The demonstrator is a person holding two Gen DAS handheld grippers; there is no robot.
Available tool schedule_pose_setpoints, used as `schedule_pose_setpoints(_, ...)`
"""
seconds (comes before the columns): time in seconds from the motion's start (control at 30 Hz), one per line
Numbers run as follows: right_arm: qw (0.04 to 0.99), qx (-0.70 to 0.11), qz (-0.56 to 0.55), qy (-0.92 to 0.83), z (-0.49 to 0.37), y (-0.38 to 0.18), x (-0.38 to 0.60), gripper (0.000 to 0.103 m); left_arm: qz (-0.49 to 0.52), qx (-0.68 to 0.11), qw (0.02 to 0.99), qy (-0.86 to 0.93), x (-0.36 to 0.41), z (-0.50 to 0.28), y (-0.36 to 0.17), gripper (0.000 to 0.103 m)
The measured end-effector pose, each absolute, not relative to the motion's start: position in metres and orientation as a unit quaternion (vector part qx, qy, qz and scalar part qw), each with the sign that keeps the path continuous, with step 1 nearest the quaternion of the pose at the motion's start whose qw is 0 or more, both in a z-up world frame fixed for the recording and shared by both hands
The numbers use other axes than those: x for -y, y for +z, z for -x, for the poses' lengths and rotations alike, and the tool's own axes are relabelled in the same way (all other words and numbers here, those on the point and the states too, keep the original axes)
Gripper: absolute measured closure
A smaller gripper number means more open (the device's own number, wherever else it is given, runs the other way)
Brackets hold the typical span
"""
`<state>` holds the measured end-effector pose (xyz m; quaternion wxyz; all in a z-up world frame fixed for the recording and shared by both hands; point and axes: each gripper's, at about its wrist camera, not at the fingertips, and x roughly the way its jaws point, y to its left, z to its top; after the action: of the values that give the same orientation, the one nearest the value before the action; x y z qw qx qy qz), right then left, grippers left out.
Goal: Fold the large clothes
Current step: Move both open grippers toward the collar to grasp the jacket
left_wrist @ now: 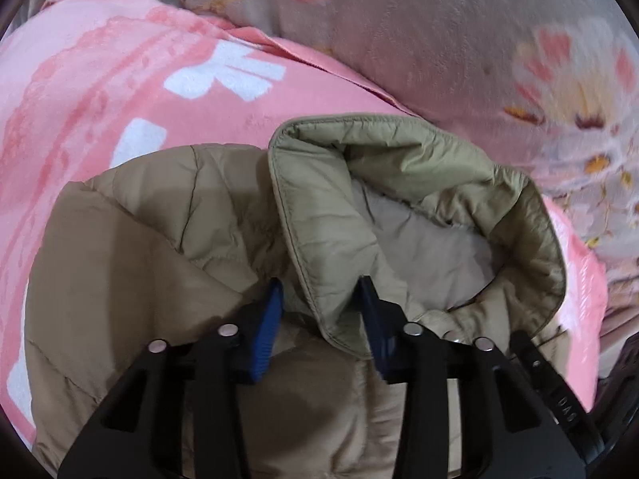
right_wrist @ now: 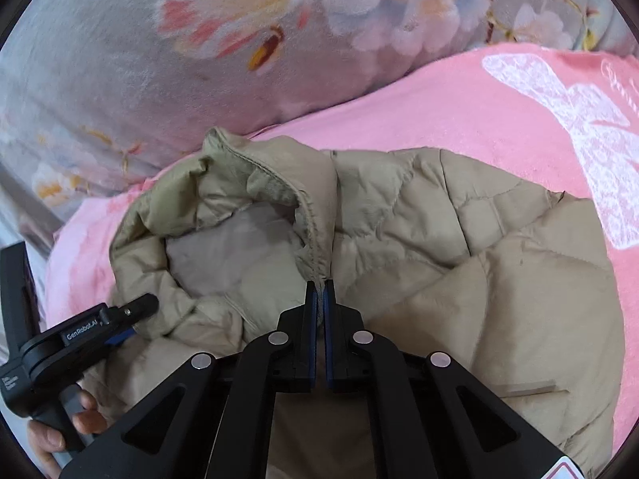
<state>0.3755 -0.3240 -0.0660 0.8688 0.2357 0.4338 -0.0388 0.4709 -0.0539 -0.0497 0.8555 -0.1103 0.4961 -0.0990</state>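
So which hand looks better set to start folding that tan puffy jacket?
The right, I'd guess. The right gripper is already pinched shut on the jacket at the collar seam, ready to pull. The left gripper only straddles the collar, its blue pads apart, so it grips nothing yet.

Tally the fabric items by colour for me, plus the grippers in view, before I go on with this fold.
Tan: 1, quilted jacket
Pink: 1, blanket under the jacket
Grey floral: 1, blanket behind
Grippers: 2, left gripper with the collar edge between its jaws, right gripper shut on jacket fabric
Total: 5
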Motion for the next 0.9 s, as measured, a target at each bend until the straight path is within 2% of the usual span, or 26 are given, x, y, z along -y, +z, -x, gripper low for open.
schedule_pose_setpoints(0.27, 0.875, -0.451, -0.162, -0.071, -0.365, -0.082, 0.312, 0.102, -0.015, -0.451, 0.89, -0.069, 0.075, -0.441, -0.066, 0.07)
schedule_pose_setpoints(0.63, 0.871, -0.453, -0.177, -0.064, -0.376, -0.086, 0.316, 0.103, -0.032, -0.446, 0.893, -0.058, 0.074, -0.437, -0.067, 0.07)
schedule_pose_setpoints(0.77, 0.857, -0.484, -0.169, -0.051, -0.364, -0.072, 0.322, 0.103, -0.049, -0.446, 0.891, -0.072, 0.061, -0.424, -0.053, 0.07)
schedule_pose_setpoints(0.8, 0.857, -0.488, -0.153, -0.058, -0.35, -0.059, 0.329, 0.101, -0.05, -0.446, 0.89, -0.081, 0.06, -0.421, -0.045, 0.069)
schedule_pose_setpoints(0.83, 0.86, -0.485, -0.144, -0.066, -0.341, -0.049, 0.334, 0.092, -0.049, -0.444, 0.89, -0.086, 0.057, -0.42, -0.038, 0.068)
schedule_pose_setpoints(0.87, 0.863, -0.478, -0.143, -0.075, -0.337, -0.04, 0.339, 0.088, -0.041, -0.437, 0.893, -0.096, 0.044, -0.417, -0.023, 0.065)
schedule_pose_setpoints(0.9, 0.87, -0.462, -0.153, -0.084, -0.334, -0.025, 0.348, 0.083, -0.032, -0.431, 0.897, -0.098, 0.043, -0.423, -0.012, 0.056)
